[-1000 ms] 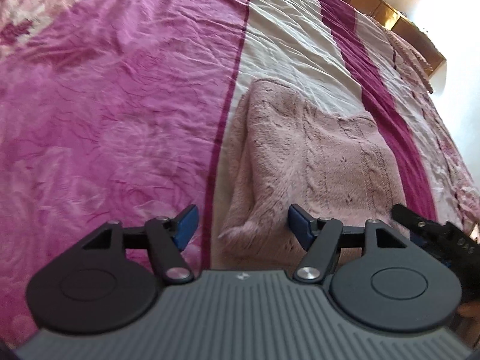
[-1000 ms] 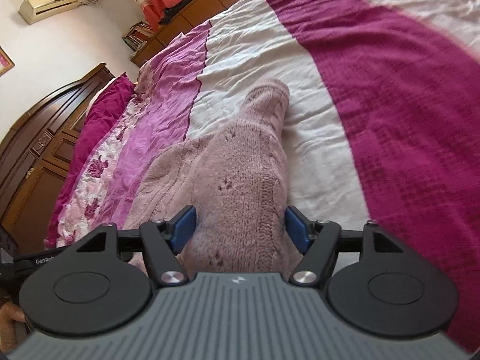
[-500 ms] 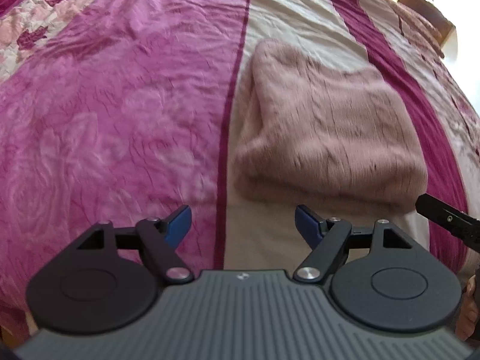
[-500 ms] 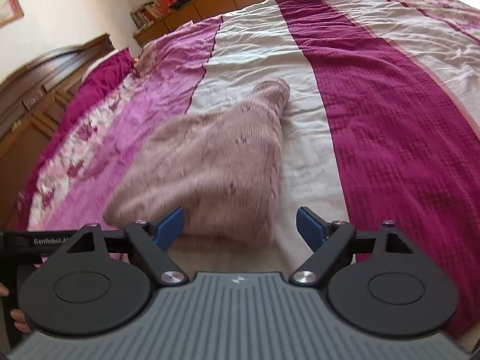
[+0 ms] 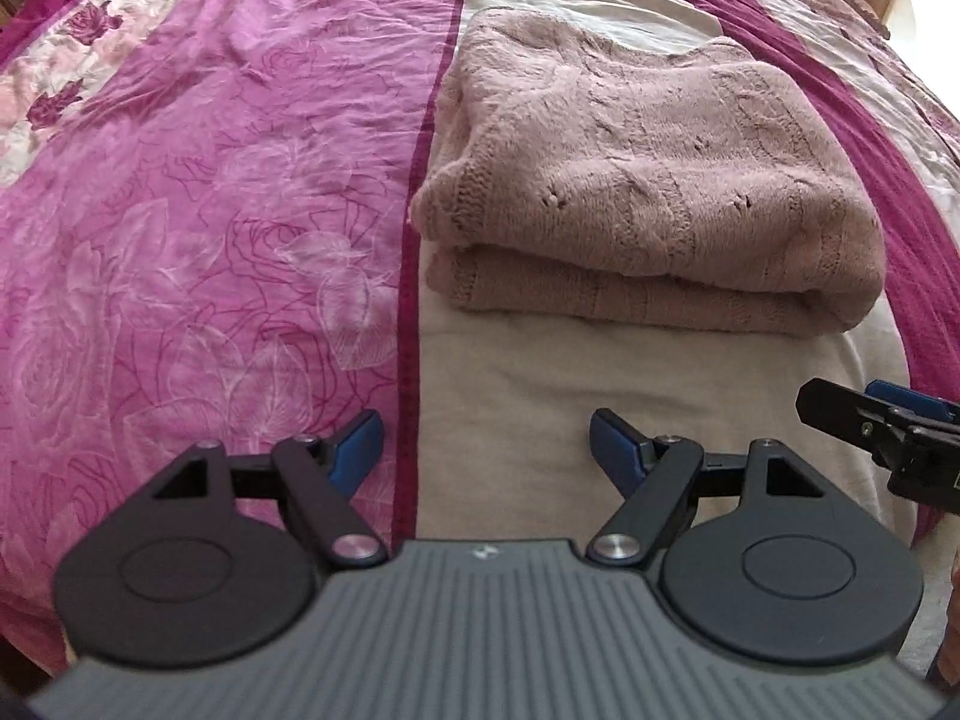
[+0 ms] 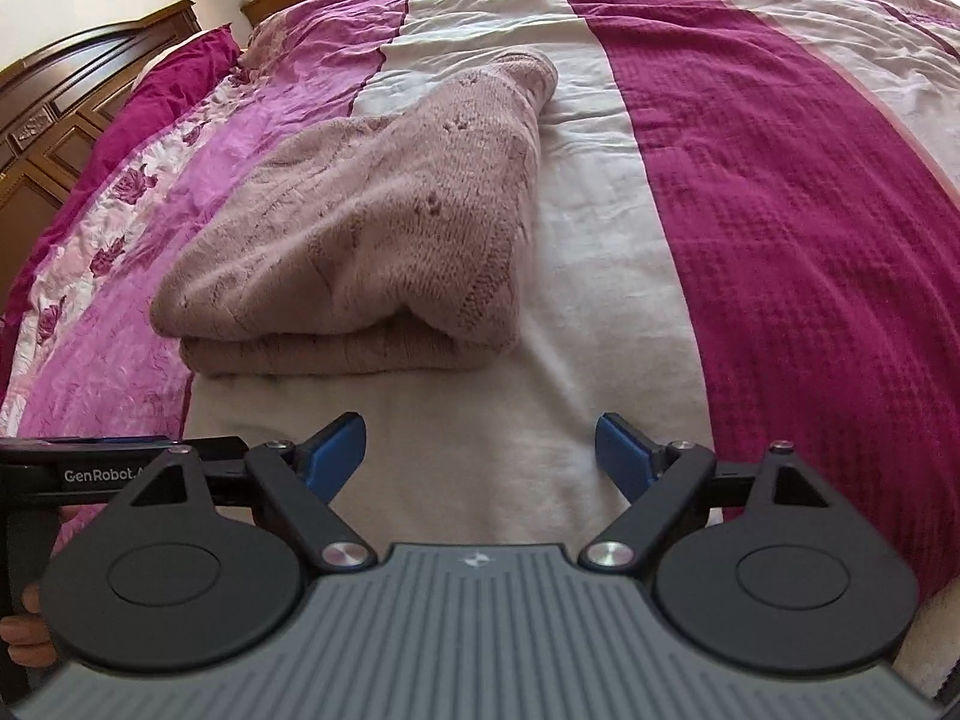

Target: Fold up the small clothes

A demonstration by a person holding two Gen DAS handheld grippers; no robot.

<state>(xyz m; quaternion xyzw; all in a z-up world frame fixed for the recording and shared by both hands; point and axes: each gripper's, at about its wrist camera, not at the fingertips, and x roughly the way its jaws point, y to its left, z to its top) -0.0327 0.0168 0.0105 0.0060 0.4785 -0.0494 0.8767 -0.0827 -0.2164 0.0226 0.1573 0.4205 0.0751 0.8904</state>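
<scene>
Now both your grippers hang open over the bed, the folded sweater lying free ahead of them.

Your left gripper [image 5: 486, 441] has its blue pads spread wide with only bedspread [image 5: 210, 210] between them; its jaws have just been opening. Your right gripper [image 6: 480, 444] is spread wider, nothing between its pads, also having just opened. The pink knit sweater [image 5: 648, 180] sits folded in layers on the cream stripe, apart from both grippers, one sleeve reaching away toward the wooden headboard [image 6: 72, 84].
</scene>
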